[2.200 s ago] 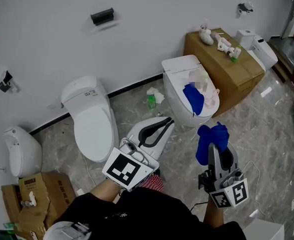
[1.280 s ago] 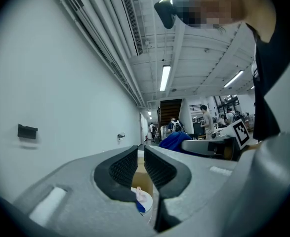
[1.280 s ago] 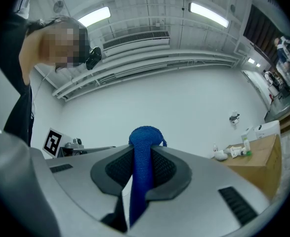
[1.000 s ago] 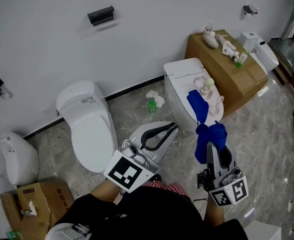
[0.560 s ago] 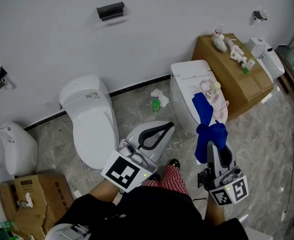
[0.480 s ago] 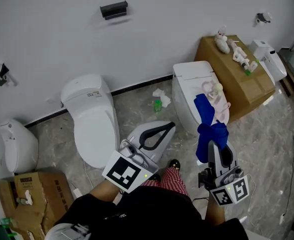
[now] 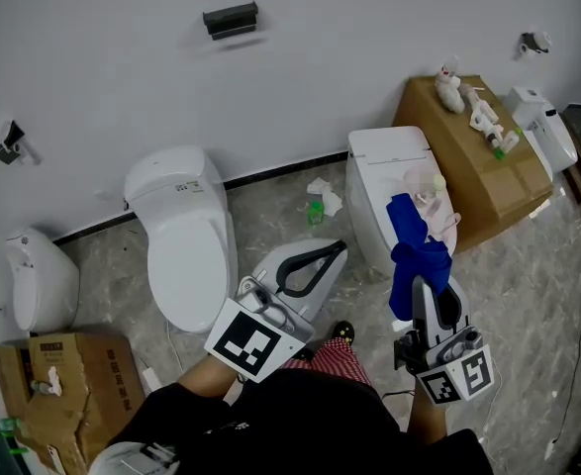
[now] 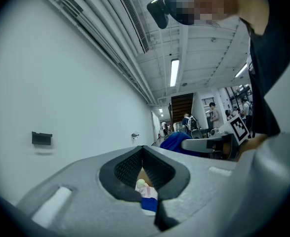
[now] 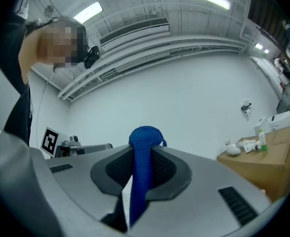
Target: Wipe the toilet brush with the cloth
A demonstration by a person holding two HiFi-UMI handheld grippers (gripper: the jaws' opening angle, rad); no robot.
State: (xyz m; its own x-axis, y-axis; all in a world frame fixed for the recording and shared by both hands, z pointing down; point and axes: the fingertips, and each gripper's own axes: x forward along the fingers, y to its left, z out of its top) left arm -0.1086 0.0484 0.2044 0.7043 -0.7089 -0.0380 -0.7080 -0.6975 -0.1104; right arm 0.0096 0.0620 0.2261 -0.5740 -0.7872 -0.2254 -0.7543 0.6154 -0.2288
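1. On the floor ahead, the right toilet (image 7: 379,156) is your target; step close.
2. Your left hand-held gripper (image 7: 338,248) is closed on nothing; open it to steady the handle.
3. Your right hand-held gripper (image 7: 429,285) pinches the blue cloth (image 7: 421,257); present a loose fold.
4. The toilet brush (image 7: 436,212) is probably the pale item on that lid.

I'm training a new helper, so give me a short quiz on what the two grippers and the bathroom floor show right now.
1. True or false: the left gripper holds a cloth.
2. The small green object lies: A on the floor, B on a box, C on a toilet lid.
3. Fill in: the right gripper is shut on a ___ cloth.
Key: 1 false; 2 A; 3 blue.
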